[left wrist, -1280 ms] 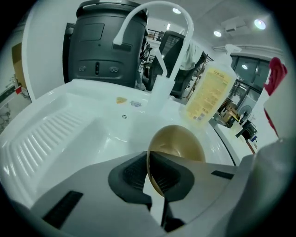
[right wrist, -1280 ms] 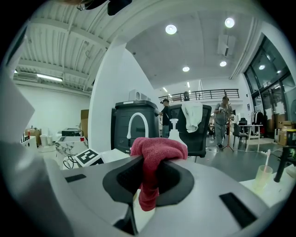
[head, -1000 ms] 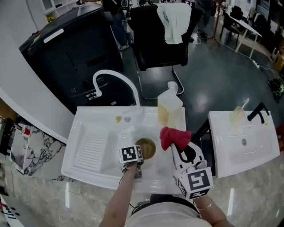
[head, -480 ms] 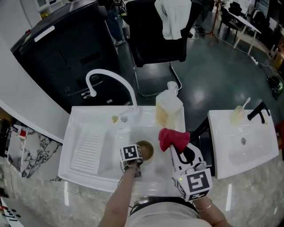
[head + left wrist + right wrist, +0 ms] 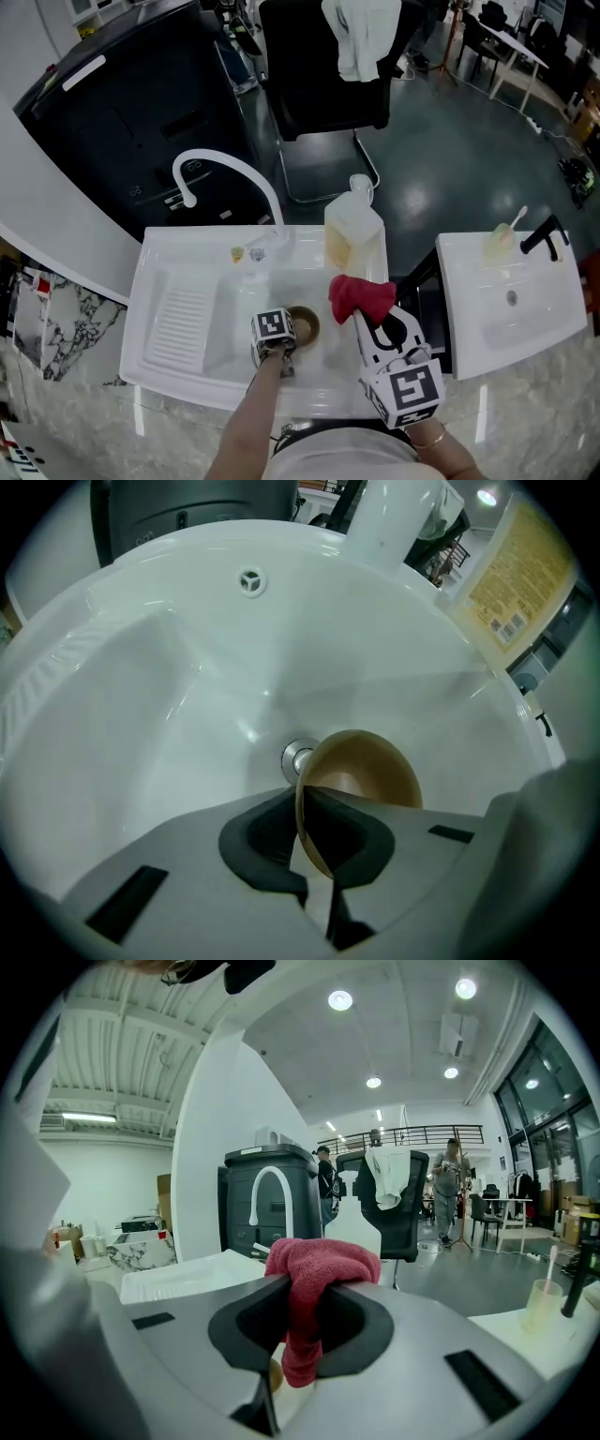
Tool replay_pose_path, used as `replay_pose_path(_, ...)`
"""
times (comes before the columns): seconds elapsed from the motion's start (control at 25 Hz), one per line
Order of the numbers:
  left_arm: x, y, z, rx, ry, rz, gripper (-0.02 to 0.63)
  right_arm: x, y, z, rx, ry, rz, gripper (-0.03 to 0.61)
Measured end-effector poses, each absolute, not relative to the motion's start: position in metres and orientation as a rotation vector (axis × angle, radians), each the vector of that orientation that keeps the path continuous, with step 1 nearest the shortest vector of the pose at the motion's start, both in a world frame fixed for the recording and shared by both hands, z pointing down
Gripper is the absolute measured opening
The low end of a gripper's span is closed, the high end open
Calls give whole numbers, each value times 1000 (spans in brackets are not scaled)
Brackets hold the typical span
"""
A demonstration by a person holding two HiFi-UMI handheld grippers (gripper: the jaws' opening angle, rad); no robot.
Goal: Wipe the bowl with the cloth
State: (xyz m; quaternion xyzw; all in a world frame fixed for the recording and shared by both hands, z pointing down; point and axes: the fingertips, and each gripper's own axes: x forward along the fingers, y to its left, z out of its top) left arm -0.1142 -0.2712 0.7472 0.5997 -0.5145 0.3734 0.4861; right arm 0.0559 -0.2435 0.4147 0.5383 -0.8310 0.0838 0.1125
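A small tan bowl [image 5: 304, 323] hangs tilted inside the white sink basin [image 5: 246, 309], above the drain [image 5: 294, 757]. My left gripper [image 5: 282, 352] is shut on the bowl's near rim; in the left gripper view the bowl [image 5: 361, 775] stands on edge between the jaws of the left gripper [image 5: 314, 841]. My right gripper [image 5: 364, 317] is shut on a red cloth [image 5: 357, 295], held in the air just right of the bowl. In the right gripper view the red cloth [image 5: 314, 1279] bunches over the jaws of the right gripper [image 5: 302, 1330].
A curved white faucet [image 5: 225, 178] rises behind the basin. A large soap jug [image 5: 352, 230] stands at the sink's back right corner. A ribbed drainboard [image 5: 181, 314] lies to the left. A second white sink [image 5: 511, 305] with a cup sits to the right. A black chair [image 5: 319, 75] stands behind.
The scene has shifted slightly in view as the head moved. Both grippers keep their holds, and the bowl and cloth stay about as far apart as before.
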Motion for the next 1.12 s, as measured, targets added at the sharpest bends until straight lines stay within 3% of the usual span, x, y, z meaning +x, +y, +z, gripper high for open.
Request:
replay_pose_path(0.4,-118,-267,759,1416,-1242,897,35,58,-242,417,1582,-2435,259,55)
replay_pose_path(0.6,-123,-270,756,1417,-1272,862,78,58,-240,416,1580,-2438,262,55)
replay_pose_path(0.8,-128,-282,727,1499,-1323,771,109,55,-238,413,1572,-2452,256,55)
replay_pose_path(1.12,-142,-299,652,1715,-1457,661,107,42,-232,406,1550,-2490,248,55)
